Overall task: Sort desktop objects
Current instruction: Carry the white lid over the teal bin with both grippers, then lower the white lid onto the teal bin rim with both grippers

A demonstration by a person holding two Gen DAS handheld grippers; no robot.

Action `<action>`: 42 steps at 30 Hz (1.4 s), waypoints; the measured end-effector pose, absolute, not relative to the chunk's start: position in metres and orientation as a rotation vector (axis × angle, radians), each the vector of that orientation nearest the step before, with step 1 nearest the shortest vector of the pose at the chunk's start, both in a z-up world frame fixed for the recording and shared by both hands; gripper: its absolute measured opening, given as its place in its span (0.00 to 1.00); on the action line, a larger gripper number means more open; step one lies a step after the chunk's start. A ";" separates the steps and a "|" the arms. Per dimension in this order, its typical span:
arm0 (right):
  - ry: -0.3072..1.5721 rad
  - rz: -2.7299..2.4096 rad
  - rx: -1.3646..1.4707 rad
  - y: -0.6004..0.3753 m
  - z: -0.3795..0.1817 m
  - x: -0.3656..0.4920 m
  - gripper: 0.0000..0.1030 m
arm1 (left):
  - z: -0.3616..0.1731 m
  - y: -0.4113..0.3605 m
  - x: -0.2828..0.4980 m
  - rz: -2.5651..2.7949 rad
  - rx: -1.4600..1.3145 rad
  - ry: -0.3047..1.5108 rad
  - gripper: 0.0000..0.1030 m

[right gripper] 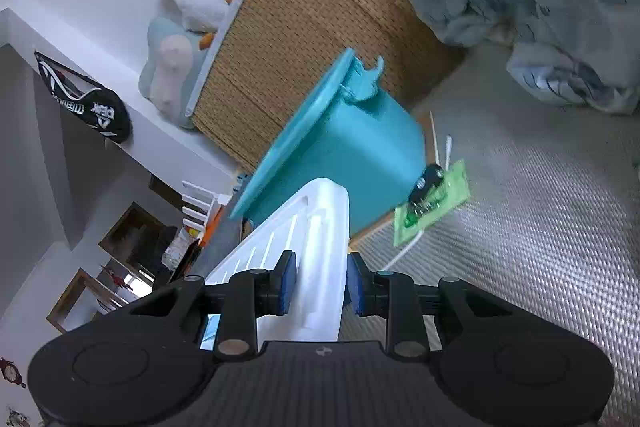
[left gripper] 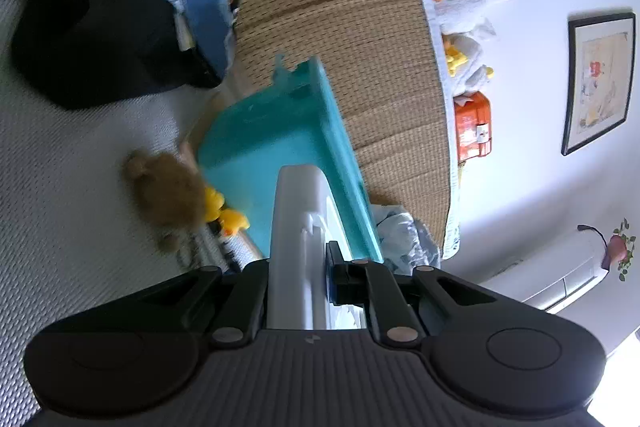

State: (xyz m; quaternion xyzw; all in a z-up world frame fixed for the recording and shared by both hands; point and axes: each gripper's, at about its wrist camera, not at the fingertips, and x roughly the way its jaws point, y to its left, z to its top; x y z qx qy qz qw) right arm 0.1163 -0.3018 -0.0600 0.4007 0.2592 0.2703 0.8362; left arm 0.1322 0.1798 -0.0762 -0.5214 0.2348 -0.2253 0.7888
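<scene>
Two grippers, both on the same thing, as far as I can see.

— Which thing?

— I read it as a white slatted plastic basket. My right gripper has its blue pads either side of the basket's wall; the left pad touches, the right pad sits just beside it, so I cannot tell if it is truly pinching. My left gripper is pressed onto the same white basket.

— And beyond the basket?

— A teal plastic bin lies just past the basket, tilted, with its rim toward the woven rattan headboard. Beside the bin, on the right wrist view, a green card with a small black part rests on the grey mattress cover. On the left wrist view, a brown plush toy and yellow rubber ducks lie against the bin.
</scene>
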 end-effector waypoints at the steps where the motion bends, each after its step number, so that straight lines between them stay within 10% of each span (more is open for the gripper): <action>1: 0.545 0.572 0.854 -0.302 -0.059 0.117 0.30 | -0.073 0.179 0.134 -0.490 -1.119 0.502 0.09; 42: 0.506 0.427 0.887 -0.307 0.003 0.324 0.30 | -0.001 0.156 0.383 -0.483 -1.105 0.648 0.12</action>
